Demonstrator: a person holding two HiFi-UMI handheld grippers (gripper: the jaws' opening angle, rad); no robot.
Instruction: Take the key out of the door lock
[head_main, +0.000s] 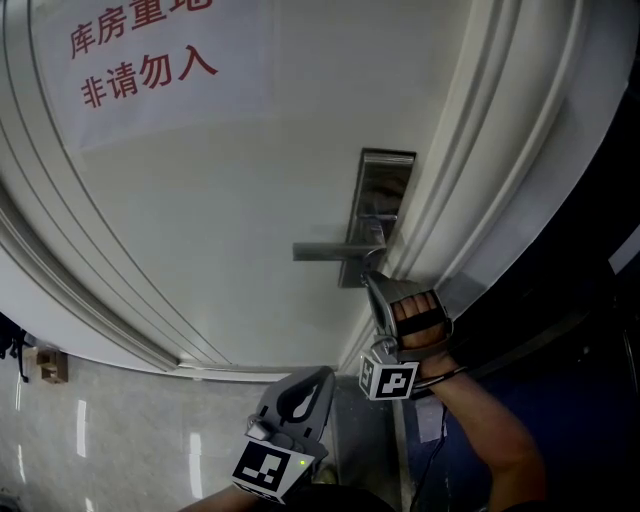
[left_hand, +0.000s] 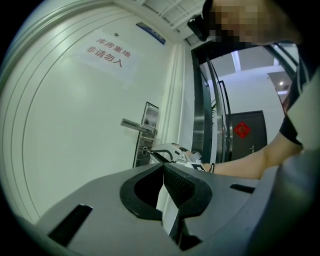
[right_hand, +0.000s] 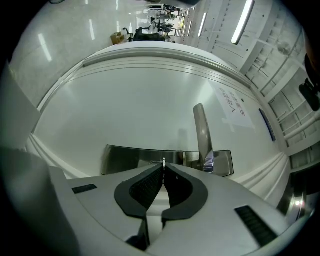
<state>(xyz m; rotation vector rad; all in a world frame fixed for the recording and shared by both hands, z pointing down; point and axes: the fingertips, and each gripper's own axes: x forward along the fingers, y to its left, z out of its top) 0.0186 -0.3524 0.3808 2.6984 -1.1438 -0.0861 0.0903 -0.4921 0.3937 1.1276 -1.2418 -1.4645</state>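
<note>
A steel lock plate (head_main: 385, 190) with a lever handle (head_main: 335, 250) sits on the white door (head_main: 230, 180). Just below the handle, my right gripper (head_main: 368, 277) presses up to the plate, shut on a thin metal key (right_hand: 163, 161) that shows edge-on between its jaw tips. In the left gripper view the key (left_hand: 145, 149) reaches the plate (left_hand: 147, 131) at the right gripper's (left_hand: 151, 152) tip. My left gripper (head_main: 318, 374) hangs lower and back from the door, jaws shut with nothing in them (left_hand: 163, 166).
A paper sign (head_main: 150, 60) with red characters hangs on the upper door. The moulded door frame (head_main: 500, 150) runs right of the lock, with a dark opening (head_main: 600, 330) beyond. A tiled floor (head_main: 120, 430) and a small box (head_main: 48, 364) lie lower left.
</note>
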